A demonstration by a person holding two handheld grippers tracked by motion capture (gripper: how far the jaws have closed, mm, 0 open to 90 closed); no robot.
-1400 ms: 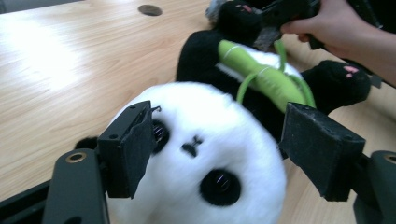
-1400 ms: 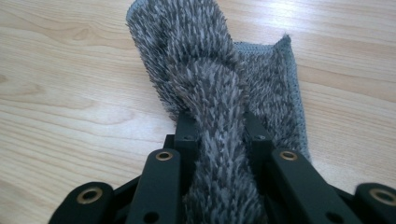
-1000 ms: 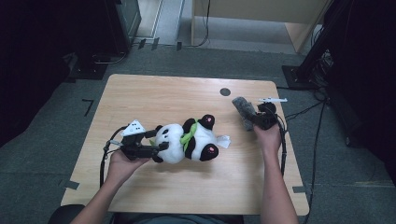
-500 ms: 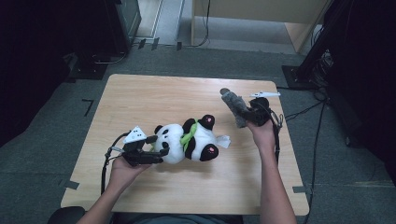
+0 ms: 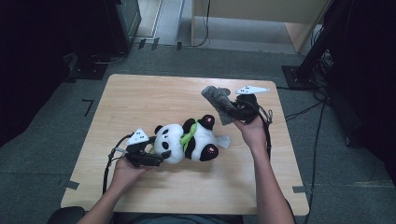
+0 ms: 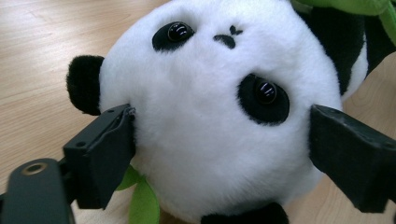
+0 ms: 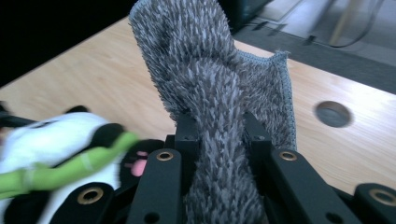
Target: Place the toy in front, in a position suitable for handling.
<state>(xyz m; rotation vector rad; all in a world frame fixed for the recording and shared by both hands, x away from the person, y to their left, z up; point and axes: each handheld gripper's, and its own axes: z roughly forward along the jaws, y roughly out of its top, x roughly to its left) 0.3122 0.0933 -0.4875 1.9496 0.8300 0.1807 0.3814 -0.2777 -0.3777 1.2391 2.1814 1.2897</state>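
Observation:
A black-and-white plush panda [image 5: 201,140] with a green scarf lies on the wooden table [image 5: 154,98]. My left gripper [image 5: 156,156] sits at its head [image 6: 219,107], one jaw on each side. Its jaws have just been opening; the head looks round and unsqueezed, and the left pad [image 6: 112,149] only brushes the fur. My right gripper [image 5: 229,109] is held up over the table's right part. It is shut on a shaggy grey cloth [image 5: 215,97], which stands up bunched between its jaws [image 7: 201,60]. The panda's pink-soled foot [image 7: 135,168] shows low left in the right gripper view.
A round hole [image 7: 332,113] is set in the tabletop beyond the cloth. Cables trail from both grippers, the right one over the table's right edge [image 5: 285,140]. Dark stands and equipment ring the table on grey carpet.
The right gripper has risen and moved left and away from the person with the cloth. The left gripper has sunk a little with the panda's head, and its jaws stand wider.

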